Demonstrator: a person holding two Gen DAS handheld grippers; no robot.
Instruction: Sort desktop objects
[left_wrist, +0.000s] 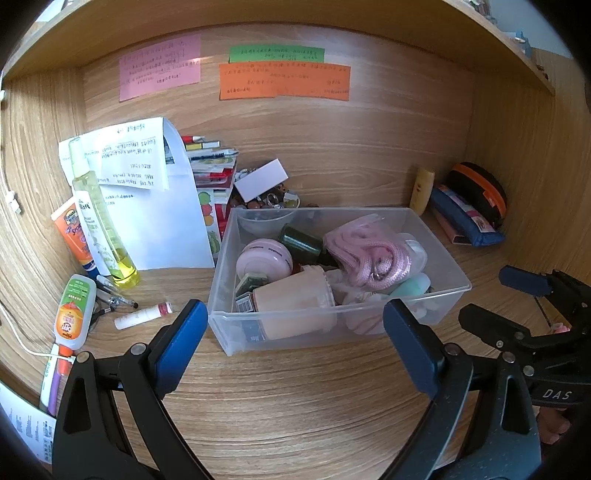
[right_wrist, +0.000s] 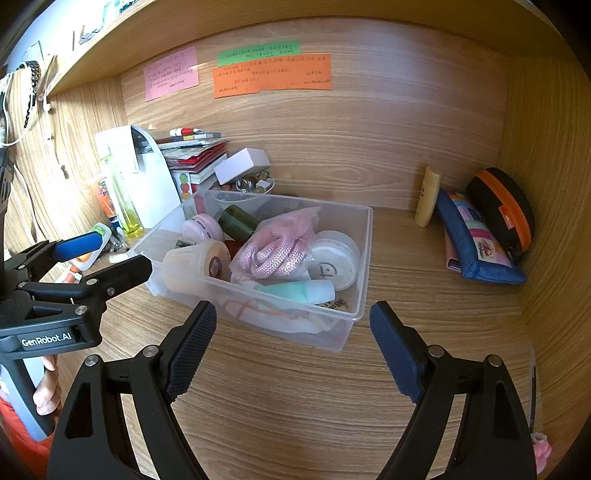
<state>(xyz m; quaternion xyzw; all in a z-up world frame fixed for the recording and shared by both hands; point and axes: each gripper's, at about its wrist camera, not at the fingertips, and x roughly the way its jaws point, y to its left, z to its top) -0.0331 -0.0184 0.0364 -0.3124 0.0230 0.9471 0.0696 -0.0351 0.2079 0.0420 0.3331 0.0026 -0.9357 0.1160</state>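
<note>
While both grippers hang over bare desk with nothing in them, the clear plastic bin (left_wrist: 340, 321) sits dead centre of the left wrist view, already stuffed. Left gripper (left_wrist: 295, 347) has its blue pads spread wide, framing the bin's near wall; right gripper (right_wrist: 293, 343) is spread just as wide, lined up on the bin's near right corner.

Inside: a coil of pink rope (right_wrist: 275, 251) in a clear bag, a pink round case (left_wrist: 264, 260), a dark green bottle (left_wrist: 301, 240), a mint tube (right_wrist: 303, 290) and a pale pink cup (left_wrist: 295, 306) on its side.

Loose strays remain at lower left of the left view: a lip balm stick (left_wrist: 143, 315), a white squeeze bottle (left_wrist: 72, 314), pens (left_wrist: 114, 295). My guess, the balm goes next. Come in low, pads either side of its length, and pinch mid-body so it doesn't roll away. Drop it gently; that bin is heaped and things could spill.
</note>
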